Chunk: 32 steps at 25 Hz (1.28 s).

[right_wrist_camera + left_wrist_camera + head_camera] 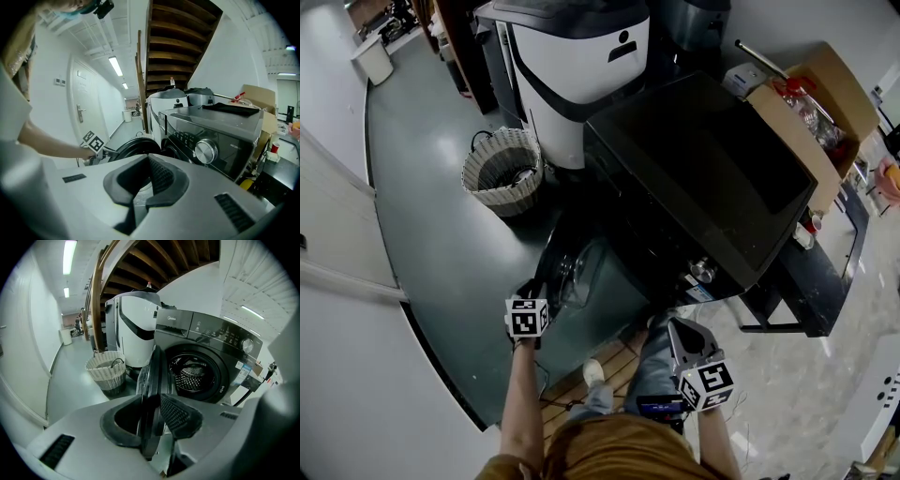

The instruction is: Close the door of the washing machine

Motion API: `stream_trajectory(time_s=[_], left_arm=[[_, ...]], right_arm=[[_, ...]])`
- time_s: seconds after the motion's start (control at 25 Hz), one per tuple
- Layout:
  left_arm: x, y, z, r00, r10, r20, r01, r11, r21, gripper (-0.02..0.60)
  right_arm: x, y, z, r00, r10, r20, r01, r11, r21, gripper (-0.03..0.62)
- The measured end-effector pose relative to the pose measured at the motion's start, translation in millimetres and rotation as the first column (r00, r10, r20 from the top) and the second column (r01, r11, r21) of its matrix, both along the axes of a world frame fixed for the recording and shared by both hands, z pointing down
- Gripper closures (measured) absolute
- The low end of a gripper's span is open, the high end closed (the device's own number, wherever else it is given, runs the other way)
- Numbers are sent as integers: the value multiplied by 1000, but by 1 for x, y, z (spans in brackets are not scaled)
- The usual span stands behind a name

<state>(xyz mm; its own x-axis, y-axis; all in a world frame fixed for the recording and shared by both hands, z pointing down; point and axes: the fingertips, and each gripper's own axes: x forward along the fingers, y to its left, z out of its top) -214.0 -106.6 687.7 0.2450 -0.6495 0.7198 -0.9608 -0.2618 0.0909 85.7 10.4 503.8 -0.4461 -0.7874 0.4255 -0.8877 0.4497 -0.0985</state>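
The washing machine door (151,376) stands open. It is swung out at the left of the drum opening (192,373), and the left gripper view sees it edge-on. The left claw (539,287) is at the free rim of the door. Its jaws stand apart with the rim between them, and one pad (180,412) is very near the rim, but no firm press shows. The right claw (145,161) is held in front of the dark washing machine (703,169), apart from it. Its jaws are closed with nothing in them, and it points toward the control panel with the silver knob (205,151).

On the panel's upper left a small brand mark seems to read "Midea". A blue label (241,376) is stuck on the front at the right, but its print is too small to read, and so is the print beside the knob.

A woven basket (502,171) stands on the floor to the left of the door. Behind it, beside the machine, is a white and black appliance (577,66). An open cardboard box (811,112) is at the machine's other side.
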Motion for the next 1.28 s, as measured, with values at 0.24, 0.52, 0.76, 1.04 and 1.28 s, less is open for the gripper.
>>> stream_trajectory(time_s=[0.24,0.52,0.76,1.04,1.28], left_arm=[[21,11,0,999,32,-4,-32,999,-18,443],[52,20,0,997,78,-26,-79,996,-39,446],[73,24,0,995,92,-44,-94,995,-40,448],[90,27,1,990,118,-77,-124,990,-74,446],[97,29,1,989,117,-88,-125,988,-87,445]], right_arm=[[7,4,-1,1000,18,8,-18,1000,2,582],[16,2,-2,1000,24,9,-24,1000,4,582],[26,6,2,999,38,9,-38,999,-2,582],[37,8,7,997,68,21,-67,998,-20,582],[42,8,7,997,79,25,-79,997,-23,582]])
